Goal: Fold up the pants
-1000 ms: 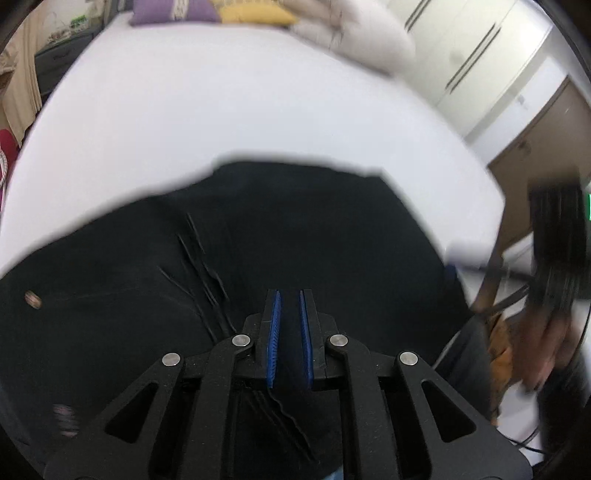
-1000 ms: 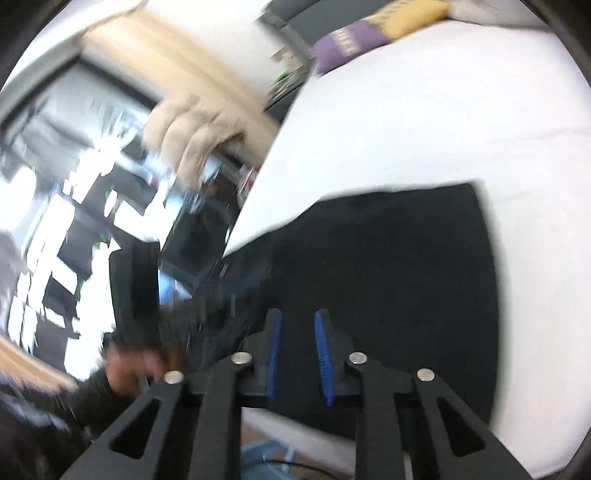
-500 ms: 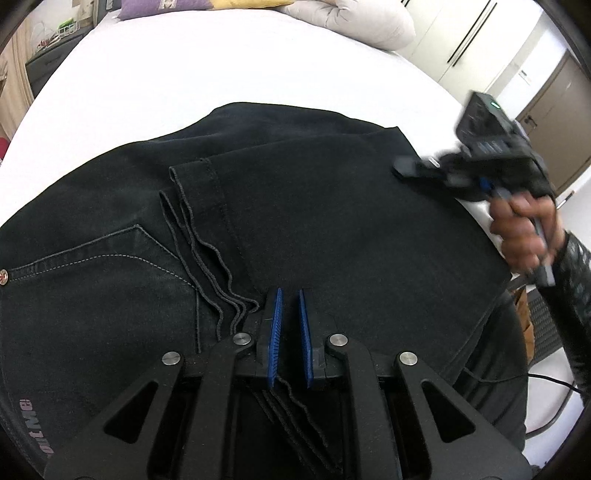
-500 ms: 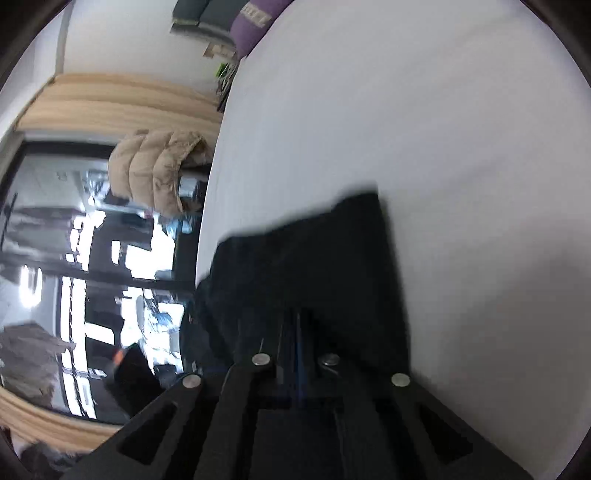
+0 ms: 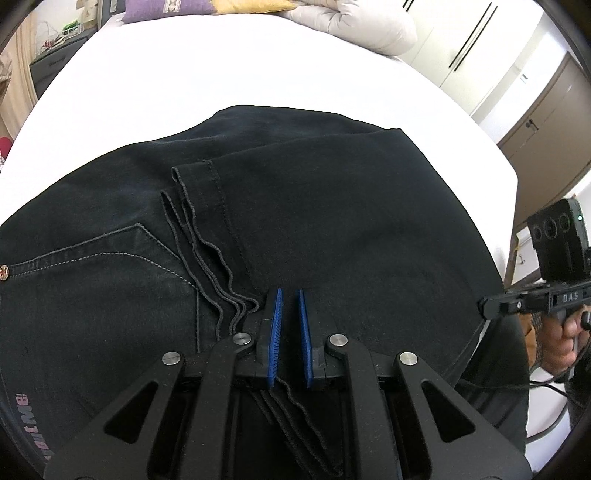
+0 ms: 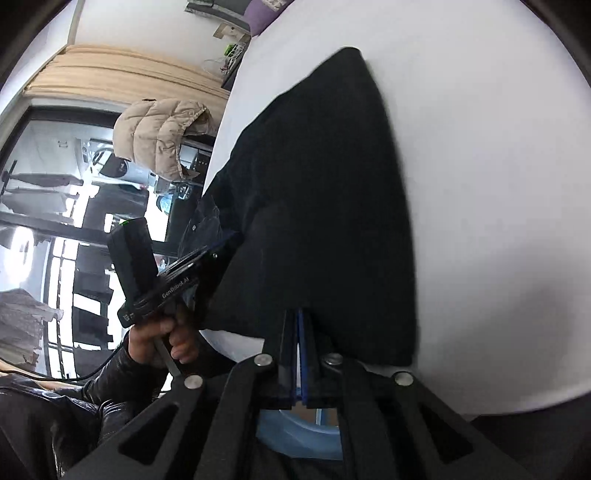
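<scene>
Black pants point(image 5: 332, 229) lie folded on a white bed point(image 5: 221, 74), leg hems stacked over the seat with its back pocket point(image 5: 110, 266). My left gripper point(image 5: 289, 299) hovers just above the hem edges, blue pads a narrow gap apart, holding nothing. My right gripper point(image 6: 297, 314) is shut, its pads pressed together at the near edge of the pants point(image 6: 314, 184); whether cloth is pinched between them I cannot tell. The right gripper also shows at the right edge of the left wrist view point(image 5: 491, 306), and the left gripper shows in the right wrist view point(image 6: 221, 243).
Pillows point(image 5: 351, 22) and a purple cushion point(image 5: 166, 7) lie at the bed's far end. Wardrobe doors point(image 5: 480, 48) stand at the right. A beige puffer jacket point(image 6: 162, 133) hangs beside the bed, near windows.
My right gripper has closed and swung from over the pants to their near right edge. My left gripper has stayed low over the hems, gap unchanged.
</scene>
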Demonstrator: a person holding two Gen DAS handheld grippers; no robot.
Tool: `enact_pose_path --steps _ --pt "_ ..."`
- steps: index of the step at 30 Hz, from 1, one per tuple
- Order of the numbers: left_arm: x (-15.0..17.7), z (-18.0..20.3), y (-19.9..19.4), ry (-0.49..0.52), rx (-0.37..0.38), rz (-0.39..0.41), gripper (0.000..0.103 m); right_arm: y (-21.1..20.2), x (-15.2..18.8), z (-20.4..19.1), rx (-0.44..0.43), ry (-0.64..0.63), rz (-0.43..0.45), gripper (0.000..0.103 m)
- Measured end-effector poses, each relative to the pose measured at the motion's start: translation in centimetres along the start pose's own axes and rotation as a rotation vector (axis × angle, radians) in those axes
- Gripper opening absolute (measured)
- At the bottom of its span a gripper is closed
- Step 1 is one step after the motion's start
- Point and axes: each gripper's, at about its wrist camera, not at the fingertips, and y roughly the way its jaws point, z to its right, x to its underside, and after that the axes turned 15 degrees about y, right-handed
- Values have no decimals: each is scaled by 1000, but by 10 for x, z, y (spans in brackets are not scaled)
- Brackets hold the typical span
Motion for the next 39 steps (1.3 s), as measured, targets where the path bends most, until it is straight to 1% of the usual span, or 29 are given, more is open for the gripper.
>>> enact_pose_path --steps 3,6,8,9,10,11,12,13,14,15,16,17,18,19,20,21,22,24,25,28,30,34,35,36,37,38,39 --pt "1 0 -3 -2 0 9 9 3 -4 15 -32 39 9 0" --pt "3 -1 -9 -11 6 31 10 6 -6 31 -108 78 21 0" --pt "7 -3 -19 -40 21 56 10 2 -2 26 -101 72 40 0" --pt "9 -5 -26 -60 28 69 10 -3 2 15 -76 33 65 12" --pt "12 -6 -40 -84 20 90 10 -10 7 6 -69 -1 92 27" --pt "15 -8 -50 -95 4 106 10 -19 12 1 -92 -21 116 67" --pt "18 -10 -61 -105 -11 125 10 -29 17 -12 -144 -35 163 88" --pt "24 -14 -77 -127 -28 149 18 -36 21 -20 -178 -48 206 91" --pt "29 -18 -87 -147 -47 158 25 -42 23 -29 -204 -70 246 91" --pt "35 -22 -97 -173 -66 168 50 -43 24 -38 -223 -95 262 90" --pt "45 -28 -112 -221 -87 198 78 -40 22 -47 -225 -102 258 89" --pt "54 -34 -124 -262 -103 223 84 -35 20 -53 -218 -103 251 85" --pt "62 -38 -134 -297 -116 244 85 -26 16 -60 -219 -104 231 81" --pt "70 -43 -144 -324 -144 245 86 -17 14 -66 -231 -109 210 80" --pt "74 -45 -148 -322 -208 187 86 -7 12 -73 -236 -117 188 78" --pt "76 -47 -150 -316 -272 126 86 3 10 -78 -223 -124 175 77" --pt "83 -50 -158 -344 -324 111 86 14 8 -84 -215 -123 156 75" --pt "89 -53 -167 -382 -345 115 86 30 6 -92 -215 -120 122 70" --pt "89 -53 -170 -375 -360 112 86 40 5 -98 -212 -121 106 70" --pt "90 -51 -177 -373 -390 107 86 64 -1 -120 -183 -155 55 63" --pt "91 -50 -176 -368 -406 91 86 73 -4 -131 -168 -192 18 62" --pt "95 -53 -176 -388 -409 80 86 100 -21 -148 -118 -204 -45 62" --pt "94 -54 -176 -392 -410 81 86 111 -27 -149 -102 -204 -69 62" --pt "95 -54 -177 -394 -415 82 86 117 -30 -145 -76 -199 -67 62" --pt "95 -55 -178 -395 -424 80 86 124 -34 -141 -38 -186 -59 62" --pt "96 -54 -179 -398 -426 79 86 132 -38 -134 7 -160 -55 65" --pt "97 -54 -179 -402 -426 77 86 144 -43 -119 54 -108 -62 59"
